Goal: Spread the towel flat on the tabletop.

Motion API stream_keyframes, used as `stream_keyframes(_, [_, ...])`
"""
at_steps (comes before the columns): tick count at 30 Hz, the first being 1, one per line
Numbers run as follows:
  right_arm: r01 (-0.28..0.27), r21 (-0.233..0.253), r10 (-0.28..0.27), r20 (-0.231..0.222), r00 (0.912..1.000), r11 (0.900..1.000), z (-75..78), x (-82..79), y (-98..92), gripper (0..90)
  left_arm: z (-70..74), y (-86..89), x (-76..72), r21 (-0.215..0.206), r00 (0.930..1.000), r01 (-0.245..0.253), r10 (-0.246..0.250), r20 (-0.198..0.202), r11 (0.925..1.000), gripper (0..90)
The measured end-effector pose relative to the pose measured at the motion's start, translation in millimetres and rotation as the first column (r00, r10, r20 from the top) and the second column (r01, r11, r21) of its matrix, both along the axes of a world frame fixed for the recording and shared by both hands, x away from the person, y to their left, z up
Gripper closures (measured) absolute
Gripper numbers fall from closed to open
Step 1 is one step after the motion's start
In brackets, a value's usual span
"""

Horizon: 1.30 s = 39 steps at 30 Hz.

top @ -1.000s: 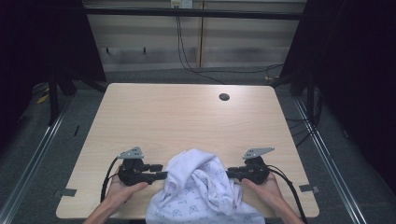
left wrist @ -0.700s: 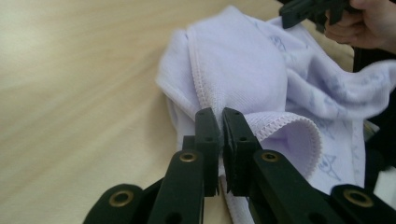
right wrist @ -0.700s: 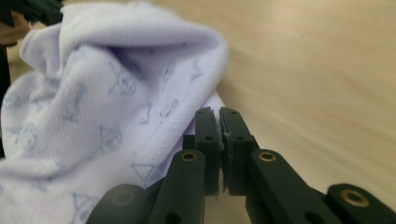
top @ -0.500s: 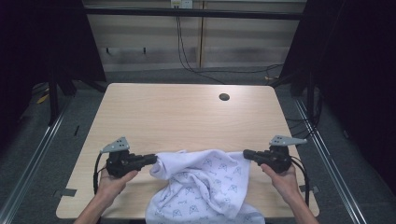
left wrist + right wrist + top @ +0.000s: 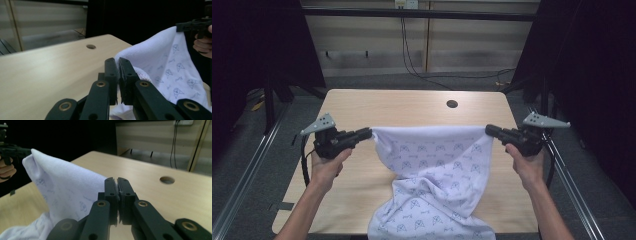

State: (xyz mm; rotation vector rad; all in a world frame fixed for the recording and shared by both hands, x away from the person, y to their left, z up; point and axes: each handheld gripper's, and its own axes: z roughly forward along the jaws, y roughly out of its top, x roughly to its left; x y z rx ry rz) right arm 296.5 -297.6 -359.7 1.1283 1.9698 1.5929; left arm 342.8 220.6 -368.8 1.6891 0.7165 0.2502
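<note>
A white cloth with a small blue print (image 5: 432, 165) hangs stretched above the wooden table (image 5: 362, 107), its lower part draping over the front edge. My left gripper (image 5: 368, 133) is shut on the cloth's left top corner, and my right gripper (image 5: 488, 130) is shut on the right top corner. In the left gripper view the jaws (image 5: 118, 65) are closed with the cloth (image 5: 160, 60) running off to the right toward the other gripper (image 5: 193, 25). The right gripper view shows closed jaws (image 5: 117, 185) pinching the cloth (image 5: 65, 187), which stretches left to the far gripper (image 5: 12, 151).
A round cable hole (image 5: 452, 104) sits in the table near its far edge. Metal rails (image 5: 247, 165) run along both sides of the table. Dark curtains and a wall with hanging cables (image 5: 409, 45) stand behind.
Both grippers have moved apart and up, away from the front edge, pulling the bunched cloth out into a taut spread sheet between them.
</note>
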Motion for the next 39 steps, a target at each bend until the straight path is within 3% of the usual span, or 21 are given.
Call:
stream_keyframes(1, [0.007,0.004,-0.007,0.017,0.9998,1.0,7.2,4.4,-1.9,86.9,5.3,-0.3,3.2,-0.008,1.0,-0.001,0.001,0.006,1.0,86.3])
stream_keyframes(4, [0.02,0.013,-0.021,0.057,0.9982,1.0,29.0,17.6,-3.7,86.9,30.4,-3.1,14.5,0.032,0.9982,-0.012,0.01,0.059,0.9994,86.3])
stream_keyframes(6, [0.031,-0.016,-0.03,0.074,0.9968,0.999,39.7,25.7,-1.2,86.9,45.7,-5.2,21.0,0.051,0.9963,-0.027,0.023,0.083,0.9984,86.3])
stream_keyframes(11, [0.055,-0.039,-0.051,0.088,0.9948,0.998,60.0,51.2,2.6,86.9,75.5,-5.9,38.4,0.033,0.9902,-0.064,0.059,0.126,0.9974,86.3])
stream_keyframes(15, [0.079,-0.054,-0.073,0.096,0.9927,0.995,72.1,72.2,6.2,87.0,88.3,-7.0,61.1,0.013,0.9877,-0.098,0.096,0.123,0.9951,86.2])
stream_keyframes(17, [0.11,-0.094,-0.102,0.085,0.9912,0.989,77.6,83.8,12.1,86.9,87.0,-9.0,73.1,0.047,0.9882,-0.118,0.113,0.103,0.9919,85.9])
stream_keyframes(19, [0.129,-0.139,-0.119,0.08,0.9897,0.982,77.1,93.9,18.1,84.7,80.8,-7.8,81.3,0.062,0.9897,-0.129,0.124,0.072,0.9898,81.8])
stream_keyframes(20, [0.148,-0.163,-0.138,0.072,0.9878,0.976,74.7,97.8,19.0,78.0,74.9,-4.9,85.5,0.073,0.9843,-0.171,0.167,0.055,0.9826,77.5])
stream_keyframes(21, [0.203,-0.207,-0.198,0.048,0.9791,0.957,69.3,103.9,19.6,67.9,68.9,-1.0,87.7,0.068,0.9803,-0.196,0.194,0.038,0.9782,68.8])
stream_keyframes(22, [0.218,-0.212,-0.215,0.035,0.9759,0.953,63.7,106.7,17.5,65.7,62.3,3.3,89.3,0.061,0.9771,-0.213,0.212,0.015,0.9751,67.1])
stream_keyframes(25, [0.216,-0.183,-0.219,0.007,0.9758,0.959,45.4,105.2,10.1,62.0,39.8,11.7,86.4,0.1,0.9764,-0.212,0.215,-0.018,0.9721,63.6])
stream_keyframes(29, [0.182,-0.165,-0.189,-0.028,0.9815,0.969,22.5,92.5,5.2,60.8,12.0,9.2,73.0,0.085,0.987,-0.147,0.152,-0.053,0.9854,64.6])
stream_keyframes(32, [0.141,-0.158,-0.151,-0.054,0.9871,0.977,3.6,74.7,6.6,61.3,-9.0,-2.3,55.0,0.1,0.994,-0.075,0.082,-0.072,0.9922,65.0])
stream_keyframes(34, [0.092,-0.156,-0.106,-0.085,0.9907,0.984,-9.1,58.4,11.0,61.7,-28.5,-12.8,37.3,0.143,0.9956,-0.014,0.027,-0.09,0.9897,65.5])
stream_keyframes(37, [-0.008,-0.152,-0.012,-0.132,0.9911,0.988,-36.5,27.6,20.6,63.0,-55.5,-22.5,15.6,0.17,0.9906,0.064,-0.042,-0.13,0.9833,68.9])
stream_keyframes(39, [-0.057,-0.165,0.026,-0.186,0.9823,0.985,-54.5,11.8,26.0,62.8,-76.3,-27.4,1.7,0.186,0.98,0.111,-0.077,-0.184,0.9762,69.9])
